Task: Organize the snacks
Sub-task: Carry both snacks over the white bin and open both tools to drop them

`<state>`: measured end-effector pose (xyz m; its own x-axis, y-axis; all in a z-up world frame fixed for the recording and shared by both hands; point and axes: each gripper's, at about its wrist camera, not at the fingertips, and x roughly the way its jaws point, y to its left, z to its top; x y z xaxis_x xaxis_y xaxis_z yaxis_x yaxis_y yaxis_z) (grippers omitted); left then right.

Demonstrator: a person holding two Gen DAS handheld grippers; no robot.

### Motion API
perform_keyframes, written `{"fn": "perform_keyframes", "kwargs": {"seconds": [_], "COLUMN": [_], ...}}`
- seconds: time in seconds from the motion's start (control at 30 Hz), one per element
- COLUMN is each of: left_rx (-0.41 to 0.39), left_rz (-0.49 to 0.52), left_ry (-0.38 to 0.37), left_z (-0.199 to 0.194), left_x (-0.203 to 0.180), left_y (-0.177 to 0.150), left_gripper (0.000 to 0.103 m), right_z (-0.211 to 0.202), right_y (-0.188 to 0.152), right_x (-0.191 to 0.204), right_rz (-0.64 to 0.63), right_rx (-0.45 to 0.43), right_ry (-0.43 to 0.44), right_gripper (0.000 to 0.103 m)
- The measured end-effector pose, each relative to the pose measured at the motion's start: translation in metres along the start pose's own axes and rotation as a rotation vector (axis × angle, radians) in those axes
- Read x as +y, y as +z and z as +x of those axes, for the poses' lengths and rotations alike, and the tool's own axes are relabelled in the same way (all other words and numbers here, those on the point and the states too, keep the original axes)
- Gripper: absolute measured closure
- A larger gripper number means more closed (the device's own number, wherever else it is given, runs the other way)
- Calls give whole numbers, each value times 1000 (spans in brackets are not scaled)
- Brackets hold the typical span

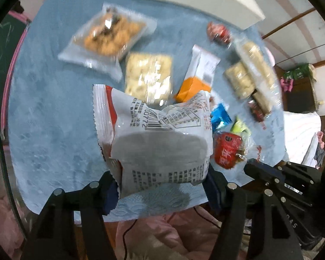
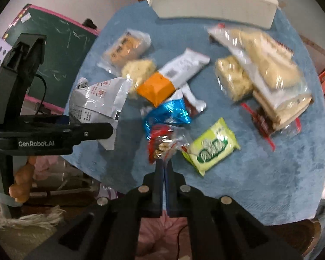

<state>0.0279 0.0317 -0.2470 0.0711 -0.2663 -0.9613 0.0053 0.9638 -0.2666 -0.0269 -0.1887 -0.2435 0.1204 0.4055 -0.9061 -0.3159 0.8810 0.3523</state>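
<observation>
1. Left wrist view is showing the left gripper (image 1: 160, 186) pinching one white printed packet (image 1: 156, 138) between its two pads, the packet standing up over the blue cloth (image 1: 49, 112).
2. Right wrist view is showing the right gripper (image 2: 163, 169) with its jaws pressed together on the clear edge of one red-and-clear wrapper (image 2: 162, 145).
3. One white tray (image 2: 212, 2) is lying at the far edge of the cloth, well apart from both grippers.
4. Loose snacks are lying on the cloth, counted in the right wrist view: one green packet (image 2: 212, 147) just beside the pinched wrapper; one blue foil packet (image 2: 169, 112) touching that wrapper's far side; one orange-and-white packet (image 2: 171, 78) lying beyond the blue one.
5. Two clear bags are lying at the far left of the heap: one with brown pieces (image 2: 125, 47) and one with a pale block (image 2: 138, 69), touching each other.
6. To the right, a cluster of clear bags (image 2: 264, 69) with pale contents is overlapping; at least three are showing, the exact count being unclear from blur.
7. One small red sweet (image 1: 218, 32) is lying near the tray in the left wrist view.
8. One green chalkboard (image 2: 54, 39) with a pink frame is standing beyond the cloth's left edge.
9. One hand (image 2: 21, 184) is gripping the left tool's handle.
</observation>
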Motion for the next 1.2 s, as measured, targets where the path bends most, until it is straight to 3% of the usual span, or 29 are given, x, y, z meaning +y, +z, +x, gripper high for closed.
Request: {"fn": "perform_keyframes", "kwargs": {"seconds": [0.2, 0.47, 0.67, 0.8, 0.97, 1.13, 1.2], "left_rx": [-97, -240, -345, -391, -400, -406, -400], "left_rz": [62, 162, 198, 200, 180, 135, 110], "left_ry": [-36, -50, -55, -29, 8, 17, 30], "left_z": [-66, -136, -175, -183, -176, -159, -152], "left_x": [-11, -32, -64, -84, -105, -106, -101], "left_y": [36, 93, 157, 200, 257, 292, 302], "left_gripper": [39, 39, 38, 38, 37, 18, 12], "right_z": [-40, -125, -170, -187, -180, -156, -146], "right_y": [26, 76, 136, 182, 239, 282, 293], "right_x": [17, 24, 12, -7, -33, -58, -65], "right_rz": [12, 14, 4, -4, -18, -43, -59], "right_rx": [-118, -340, -443, -484, -474, -441, -412], "right_ry": [-24, -83, -146, -157, -191, -259, -267], "right_gripper": [102, 102, 102, 102, 101, 100, 94]}}
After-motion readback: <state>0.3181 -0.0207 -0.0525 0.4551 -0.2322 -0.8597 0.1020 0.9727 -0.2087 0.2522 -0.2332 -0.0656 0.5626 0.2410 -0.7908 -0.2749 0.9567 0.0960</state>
